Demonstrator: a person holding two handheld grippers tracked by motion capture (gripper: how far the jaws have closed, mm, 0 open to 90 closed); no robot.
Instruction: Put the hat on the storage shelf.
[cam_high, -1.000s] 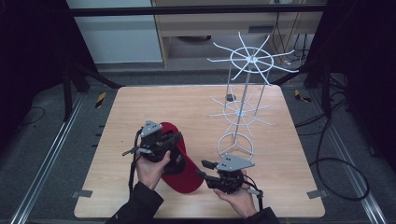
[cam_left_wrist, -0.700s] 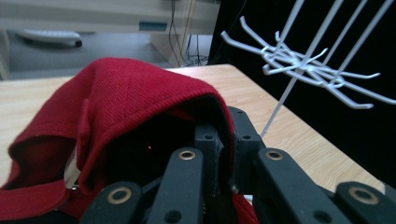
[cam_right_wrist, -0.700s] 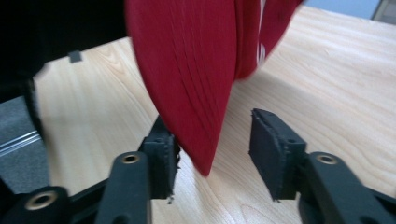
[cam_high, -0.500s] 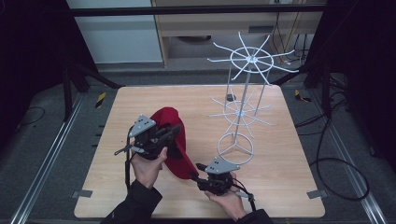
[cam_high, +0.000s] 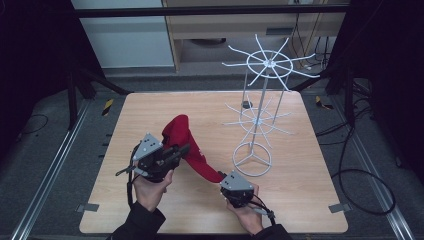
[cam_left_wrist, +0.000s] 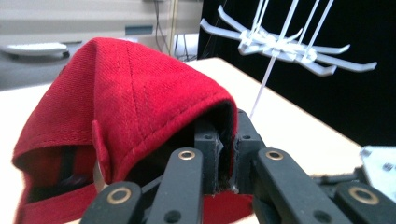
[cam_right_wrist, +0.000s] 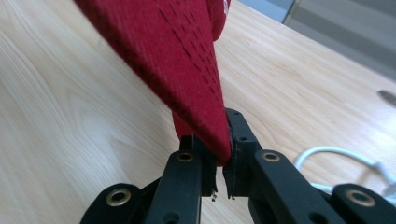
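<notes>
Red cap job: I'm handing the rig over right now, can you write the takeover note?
Left gripper: shut on the red cap, pinching the rim of its crown.
Right gripper: jaws have just closed on the tip of the cap's brim.
Cap: lifted, stretched between both grippers above the wooden table.
White wire display rack: upright at the table's right, its arms bare.
Done: cap picked up, two-handed grip set.
Left, probably: carry the cap to the rack and hang it on an arm.
</notes>
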